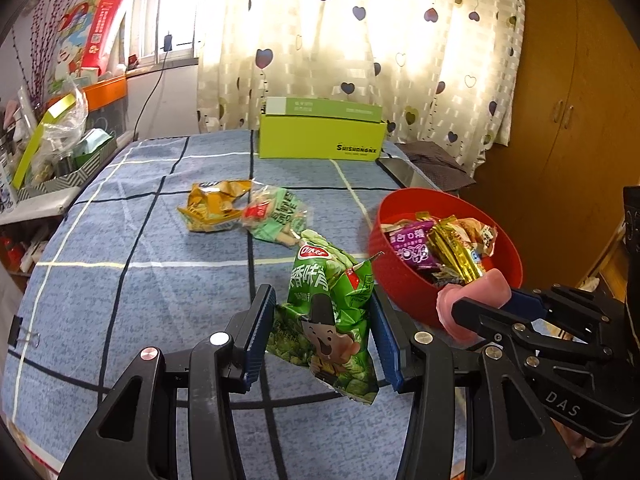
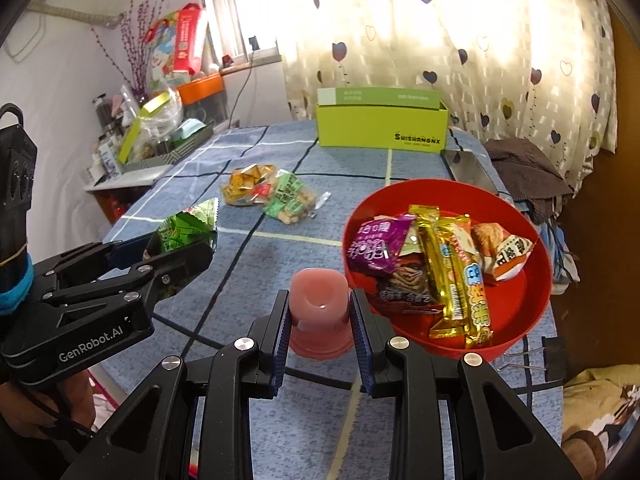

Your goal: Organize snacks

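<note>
My left gripper (image 1: 324,332) is shut on a green pea snack bag (image 1: 330,312), held above the blue checked cloth; it also shows in the right wrist view (image 2: 188,228). My right gripper (image 2: 320,320) is shut on a pink jelly cup (image 2: 318,312), just left of the red bowl (image 2: 536,304); the cup also shows in the left wrist view (image 1: 474,294). The bowl (image 1: 396,276) holds several wrapped snacks, among them a purple pack (image 2: 374,248) and gold bars (image 2: 448,264). A yellow bag (image 1: 214,206) and a clear green-printed bag (image 1: 276,216) lie on the cloth mid-table.
A lime-green open box (image 1: 320,140) stands at the table's far edge before the curtain. A phone (image 2: 470,170) and dark cloth (image 2: 524,172) lie behind the bowl. A cluttered shelf (image 1: 52,148) is on the left. A binder clip (image 2: 548,354) grips the cloth's right edge.
</note>
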Demonstrator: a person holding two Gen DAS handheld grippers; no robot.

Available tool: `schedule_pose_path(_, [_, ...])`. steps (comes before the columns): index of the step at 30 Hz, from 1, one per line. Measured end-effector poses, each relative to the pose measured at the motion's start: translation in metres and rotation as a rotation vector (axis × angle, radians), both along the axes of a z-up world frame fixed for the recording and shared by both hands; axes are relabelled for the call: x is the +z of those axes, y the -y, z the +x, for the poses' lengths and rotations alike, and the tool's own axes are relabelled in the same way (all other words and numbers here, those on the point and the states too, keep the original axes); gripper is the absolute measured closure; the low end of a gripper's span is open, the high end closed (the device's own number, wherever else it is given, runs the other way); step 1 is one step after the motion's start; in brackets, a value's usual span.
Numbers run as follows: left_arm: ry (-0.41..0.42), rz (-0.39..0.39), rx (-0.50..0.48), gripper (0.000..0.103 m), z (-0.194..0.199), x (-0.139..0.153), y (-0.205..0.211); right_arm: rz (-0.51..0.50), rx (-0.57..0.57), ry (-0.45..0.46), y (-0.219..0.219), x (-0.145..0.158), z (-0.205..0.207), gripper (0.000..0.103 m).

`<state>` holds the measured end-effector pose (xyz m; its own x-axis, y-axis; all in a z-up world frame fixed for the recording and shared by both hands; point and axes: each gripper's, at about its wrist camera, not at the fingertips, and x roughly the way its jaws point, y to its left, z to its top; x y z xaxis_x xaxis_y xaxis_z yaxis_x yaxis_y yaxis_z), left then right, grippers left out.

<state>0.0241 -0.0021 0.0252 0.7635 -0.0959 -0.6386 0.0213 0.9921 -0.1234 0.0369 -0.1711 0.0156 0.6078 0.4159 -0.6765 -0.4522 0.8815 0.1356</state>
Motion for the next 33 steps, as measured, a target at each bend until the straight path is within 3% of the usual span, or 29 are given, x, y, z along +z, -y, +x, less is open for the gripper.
schedule_pose_path(15, [-0.013, -0.003, -0.074, 0.055, 0.025, 0.001, 0.026, 0.020, -0.072, -0.002, 0.032, -0.002, 0.016, 0.076])
schedule_pose_path(33, [-0.053, -0.014, -0.205, 0.055, 0.065, -0.002, 0.076, 0.034, -0.249, -0.031, 0.103, -0.020, 0.050, 0.076])
